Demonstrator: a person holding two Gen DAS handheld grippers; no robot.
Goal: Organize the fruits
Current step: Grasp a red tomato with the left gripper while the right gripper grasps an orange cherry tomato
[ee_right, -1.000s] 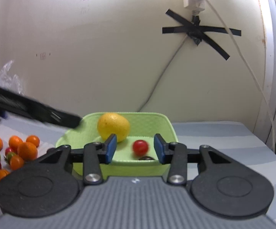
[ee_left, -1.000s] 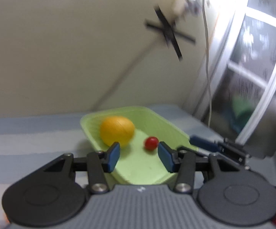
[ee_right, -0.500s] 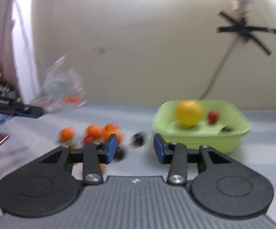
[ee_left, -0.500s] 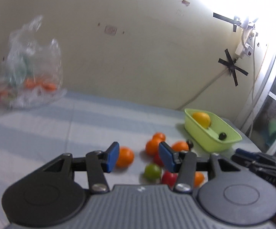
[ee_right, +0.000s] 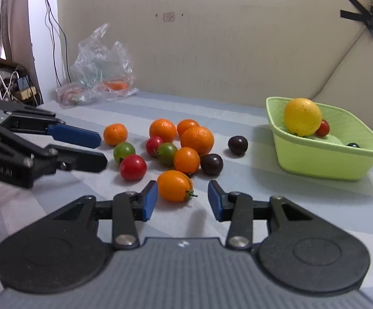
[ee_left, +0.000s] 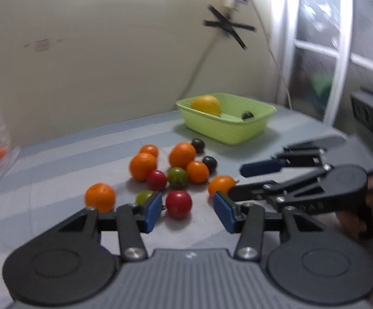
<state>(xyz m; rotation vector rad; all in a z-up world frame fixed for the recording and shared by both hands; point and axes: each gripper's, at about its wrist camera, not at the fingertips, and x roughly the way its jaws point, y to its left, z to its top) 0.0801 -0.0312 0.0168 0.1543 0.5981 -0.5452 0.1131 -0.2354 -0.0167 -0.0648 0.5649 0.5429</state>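
Observation:
A pile of several oranges and red, green, orange and dark tomatoes lies on the striped cloth. My left gripper (ee_left: pixel 187 212) is open, with a red tomato (ee_left: pixel 179 204) just ahead between its fingers. My right gripper (ee_right: pixel 183 199) is open, with an orange tomato (ee_right: pixel 175 185) between its fingertips, not gripped. A green basket (ee_right: pixel 323 158) at the right holds a yellow lemon (ee_right: pixel 302 117), a red tomato (ee_right: pixel 323 128) and a dark fruit (ee_right: pixel 353 145). The basket (ee_left: pixel 227 131) also shows in the left wrist view. Each gripper appears in the other's view: the right (ee_left: pixel 240 180) and the left (ee_right: pixel 101 149).
A clear plastic bag (ee_right: pixel 101 69) with produce lies at the back left by the wall. A taped cable (ee_right: pixel 366 20) runs down the wall at the right. Cables and clutter (ee_right: pixel 16 85) sit at the far left. A window (ee_left: pixel 341 51) is at the right.
Both grippers have pulled back from the basket and swung over to the fruit pile. Each now has a tomato between its open fingers.

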